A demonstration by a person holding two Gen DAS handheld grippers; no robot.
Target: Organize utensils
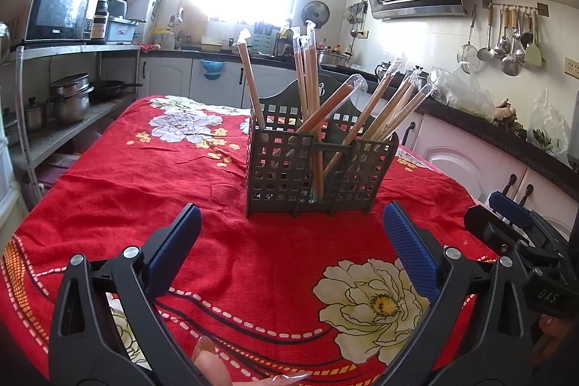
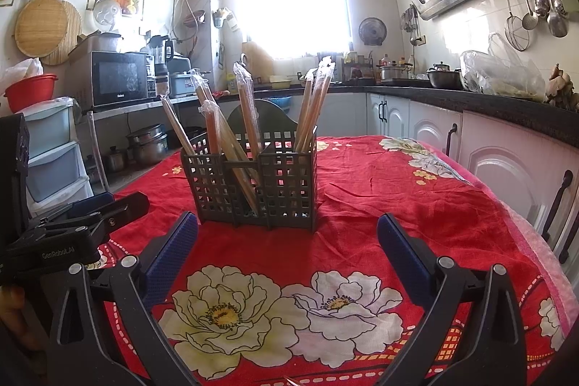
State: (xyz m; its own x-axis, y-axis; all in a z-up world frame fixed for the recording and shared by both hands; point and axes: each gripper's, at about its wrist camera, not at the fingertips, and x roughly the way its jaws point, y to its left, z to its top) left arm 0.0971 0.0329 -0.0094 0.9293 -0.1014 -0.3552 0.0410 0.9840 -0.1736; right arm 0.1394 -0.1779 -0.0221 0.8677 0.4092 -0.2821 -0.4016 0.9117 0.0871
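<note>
With the left gripper (image 1: 291,234) and right gripper (image 2: 287,241) both spread wide and empty, approach the chopsticks (image 2: 249,118) standing in the holder (image 2: 253,183) mid-table, grasping one wrapped pair only.

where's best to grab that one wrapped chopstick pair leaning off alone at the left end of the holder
Grip the lone wrapped chopstick pair on its bare upper shaft, just below the crinkled wrapper tip, coming from above with the open left gripper. Its lower part sits behind the holder grid, and it stands apart from the others, so the fingers have room.
</note>
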